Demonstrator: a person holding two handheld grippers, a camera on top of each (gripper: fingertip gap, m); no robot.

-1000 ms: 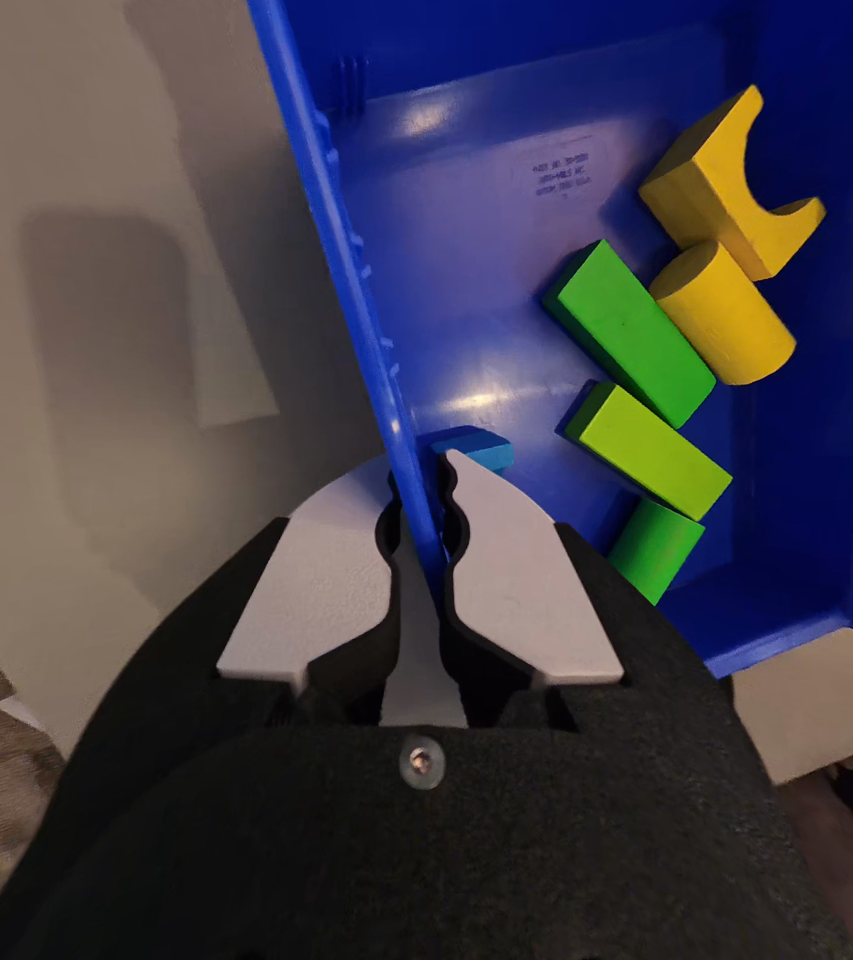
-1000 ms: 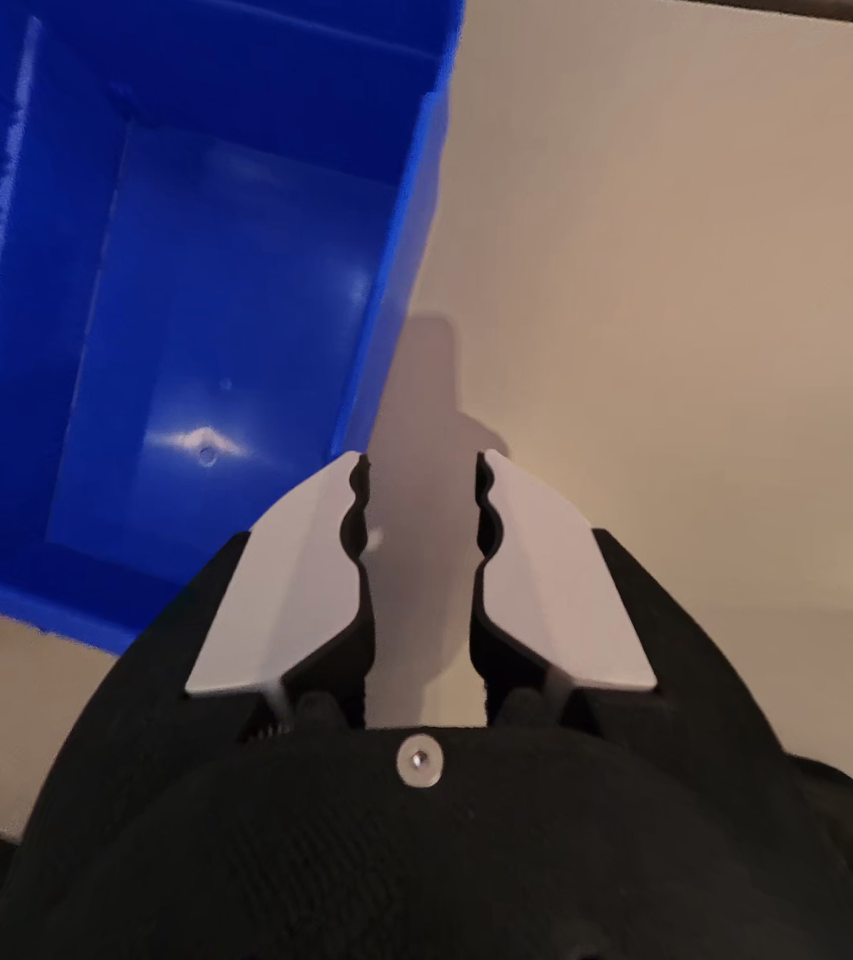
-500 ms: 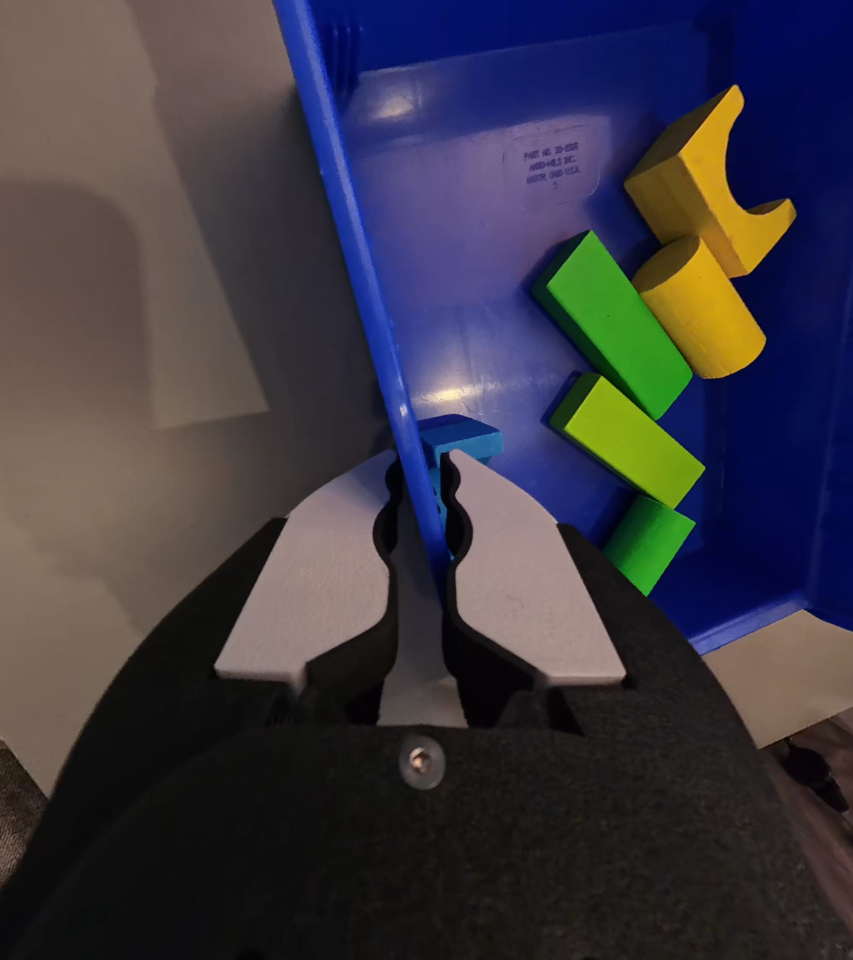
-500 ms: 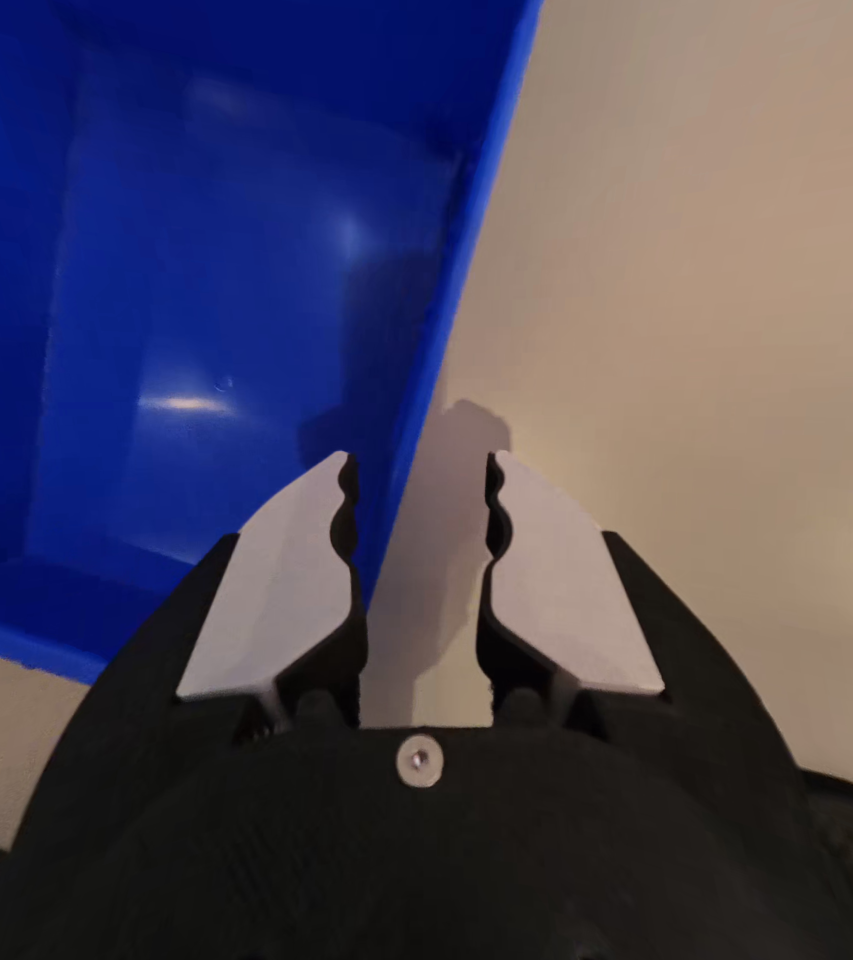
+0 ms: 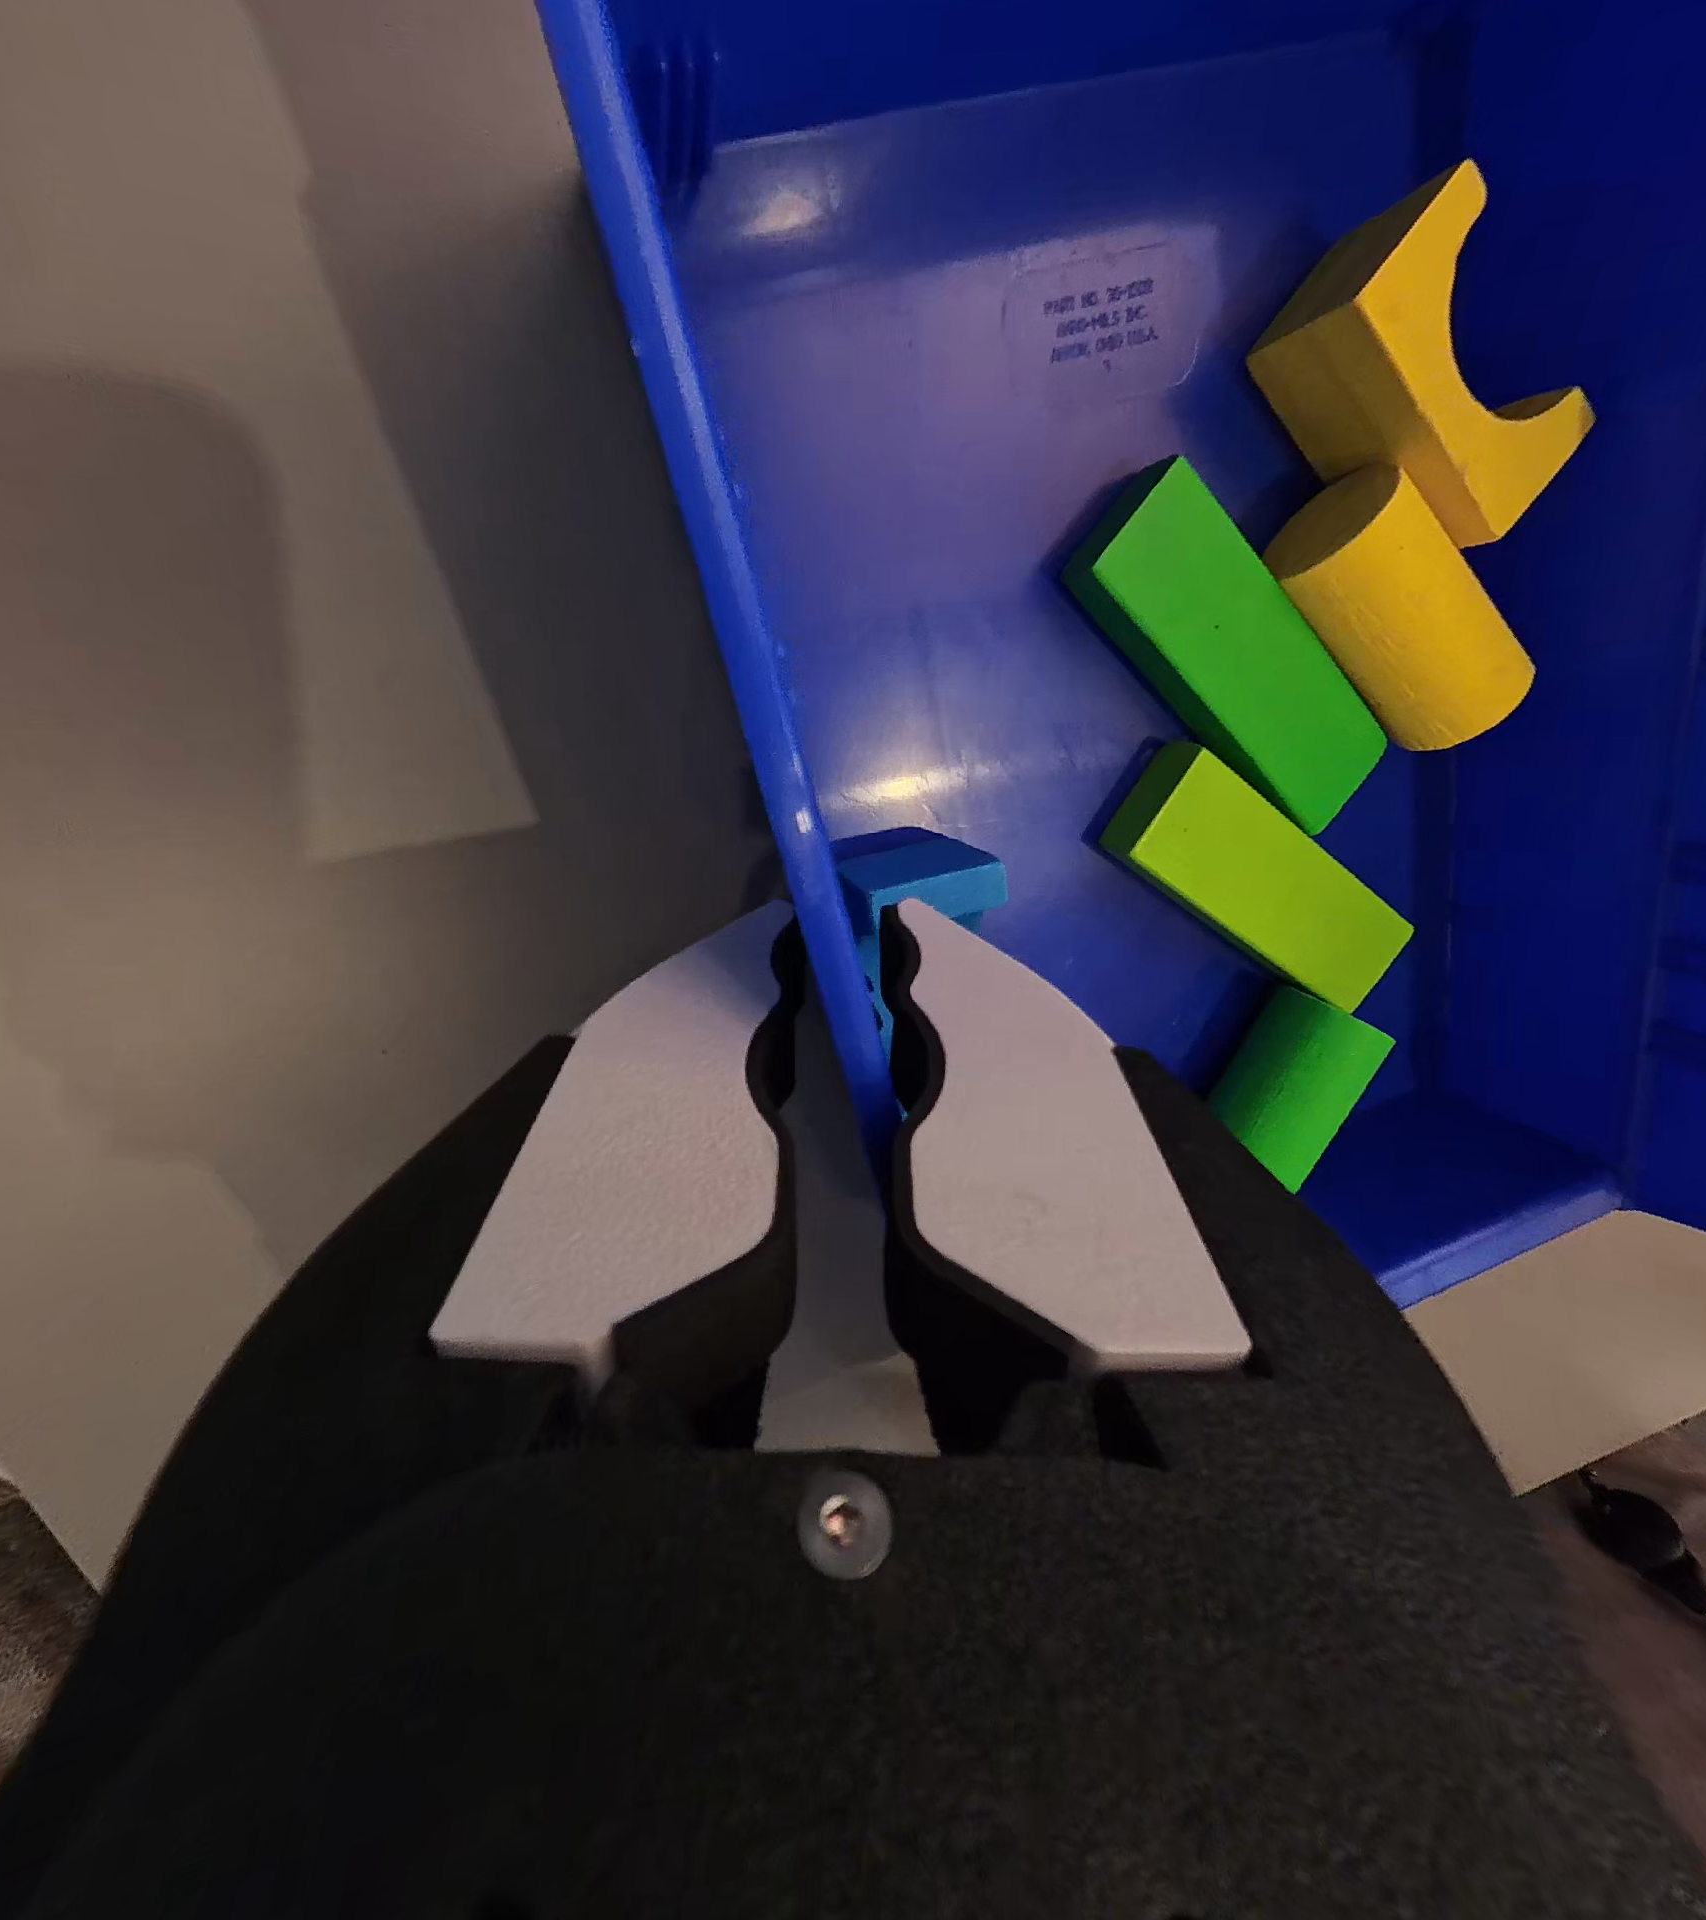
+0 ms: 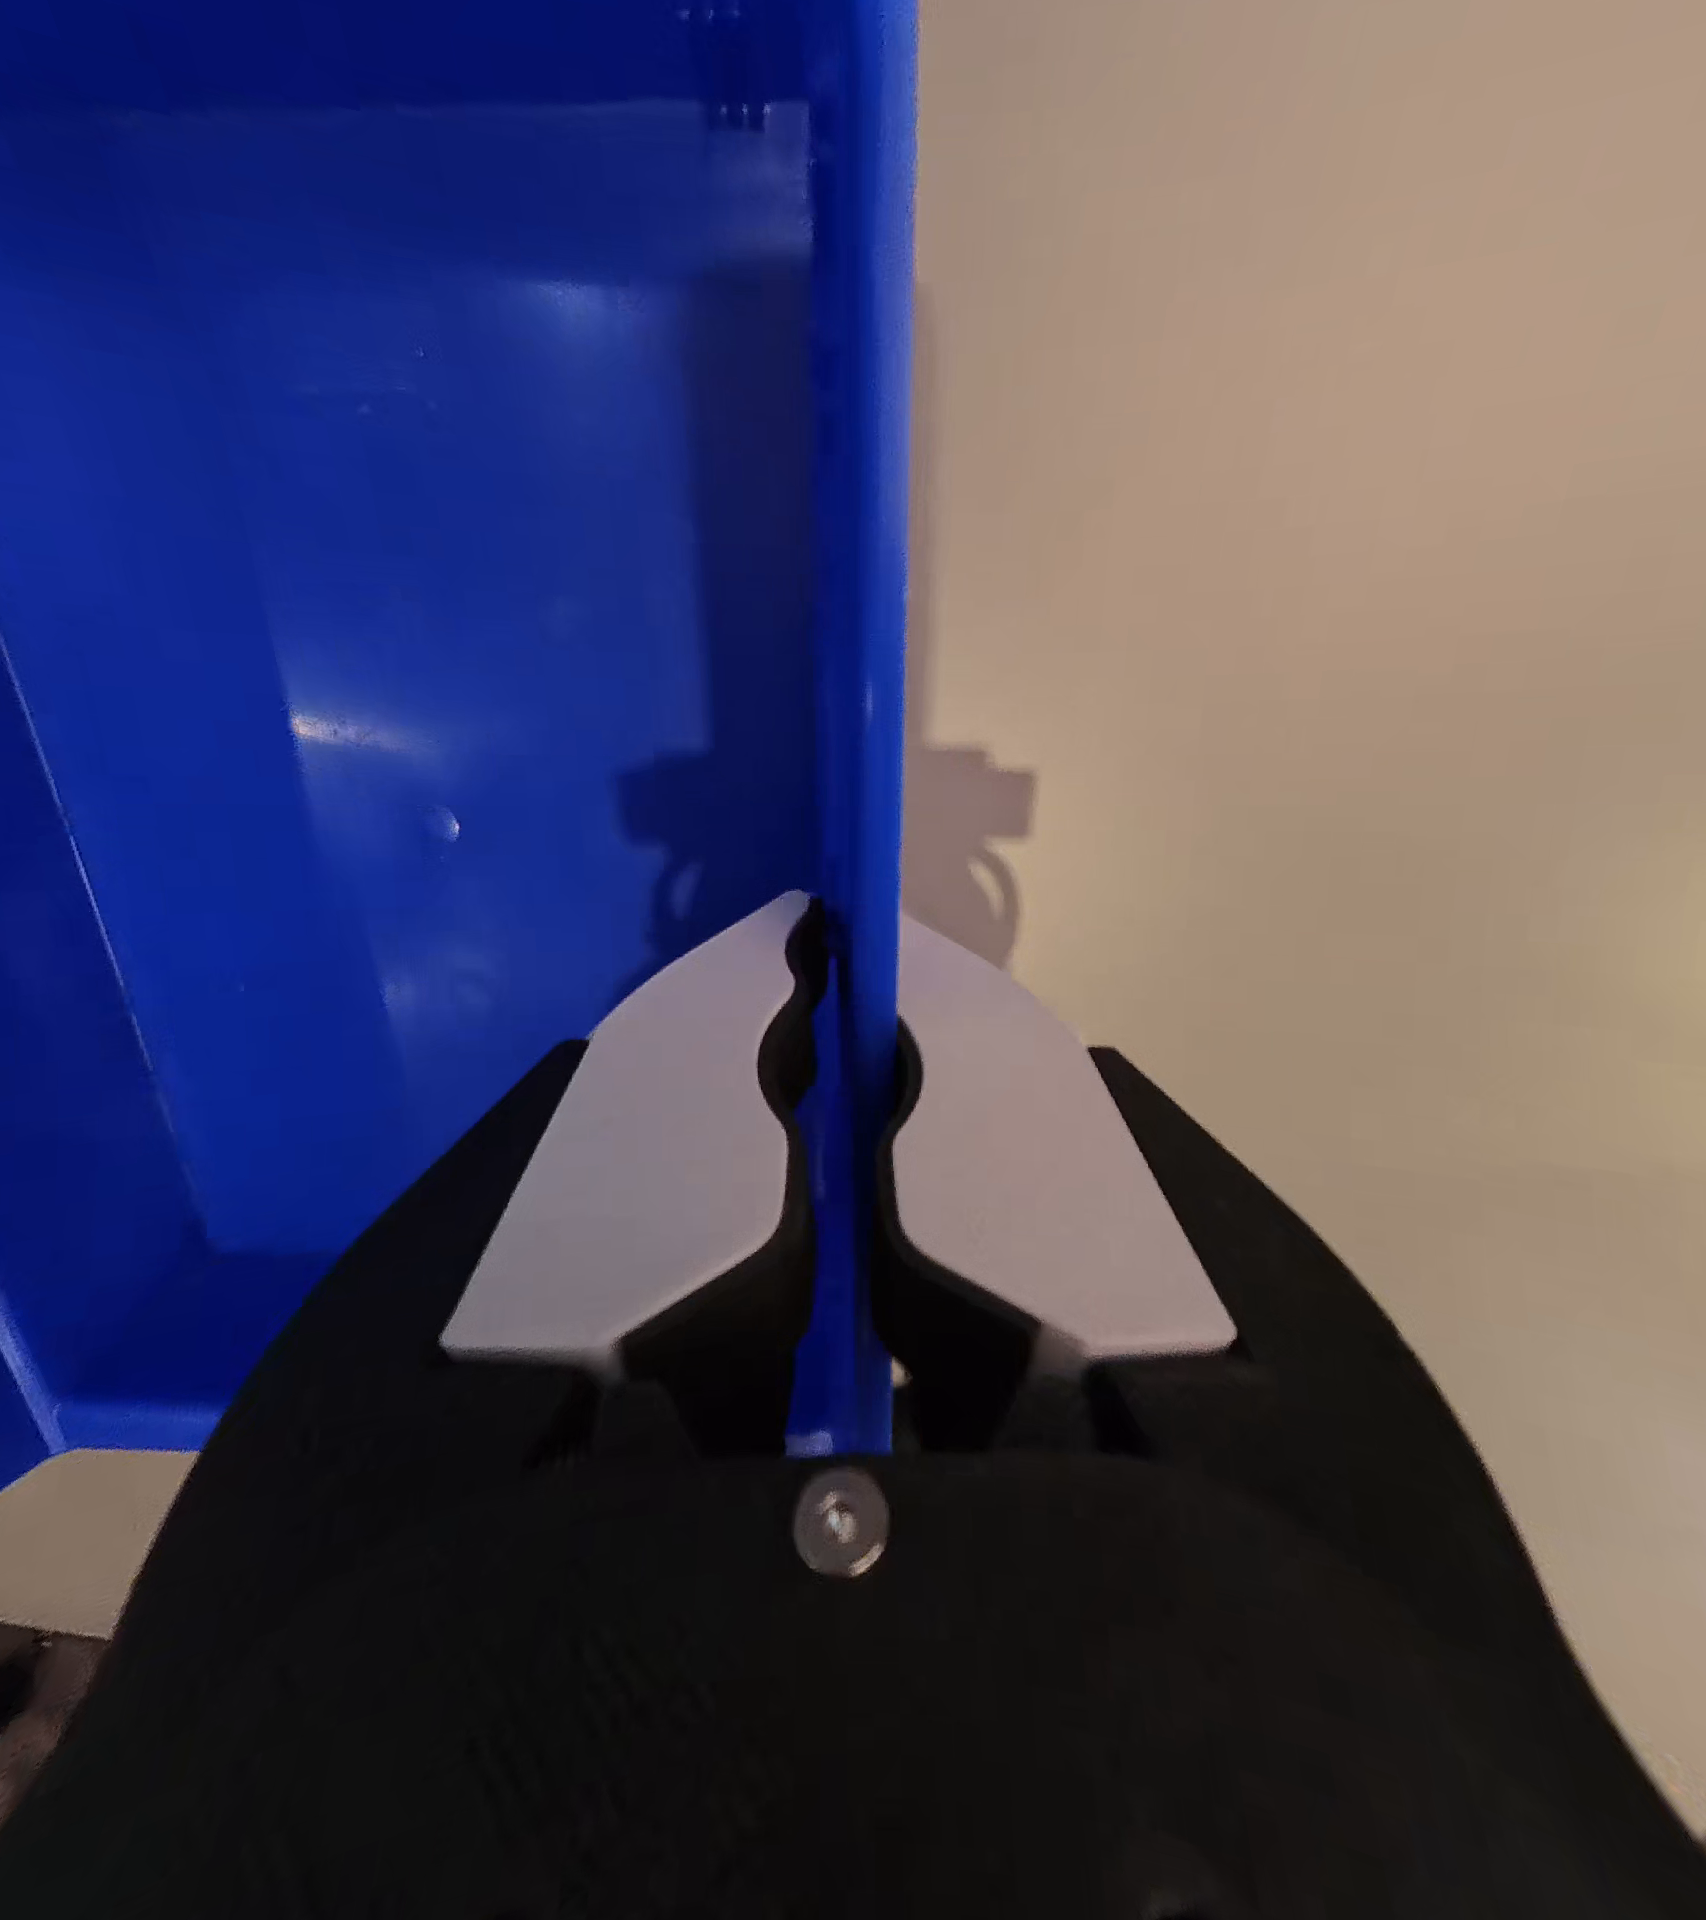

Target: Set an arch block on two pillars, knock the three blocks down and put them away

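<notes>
Left gripper (image 5: 836, 914) clamped on left wall of blue plastic bin (image 5: 693, 436), one finger each side. Yellow wooden arch block (image 5: 1400, 364), yellow cylinder (image 5: 1400, 613), green blocks (image 5: 1233, 644) inside, right of fingers. Right gripper (image 6: 854, 914) pinching bin's right wall (image 6: 859, 520).

Dim, warm light; glare patches on the blue bin (image 5: 932, 623) floor, soft shadows at left, wide-angle bending and blur toward frame edges.
</notes>
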